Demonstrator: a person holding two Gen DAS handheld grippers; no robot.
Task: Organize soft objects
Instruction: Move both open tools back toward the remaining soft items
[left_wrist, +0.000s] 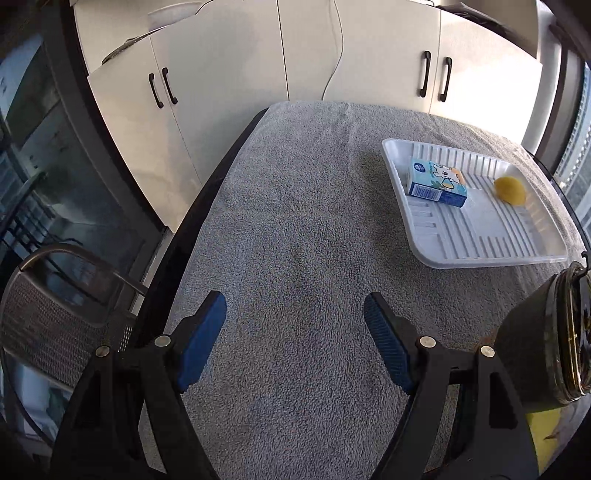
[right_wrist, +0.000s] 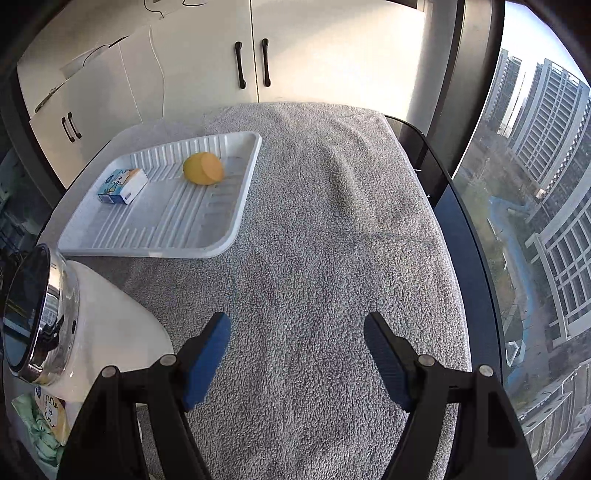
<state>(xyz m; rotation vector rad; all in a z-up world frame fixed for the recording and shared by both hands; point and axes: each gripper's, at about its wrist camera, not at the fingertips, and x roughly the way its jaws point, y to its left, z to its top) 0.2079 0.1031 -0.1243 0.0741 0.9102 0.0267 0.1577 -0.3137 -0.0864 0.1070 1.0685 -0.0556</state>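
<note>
Two items — blue carton (left_wrist: 437, 184), yellow sponge (left_wrist: 510, 189) — lie apart in white tray (left_wrist: 491, 254).

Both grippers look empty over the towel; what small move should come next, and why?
Probably withdraw both: the left gripper and right gripper are open with nothing between them, while the tissue pack and yellow sponge already lie in the white tray.

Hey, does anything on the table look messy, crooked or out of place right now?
Only slightly: the grey towel is rumpled into a ridge right of the white tray. The blue carton and yellow sponge lie tidily in the tray.
</note>
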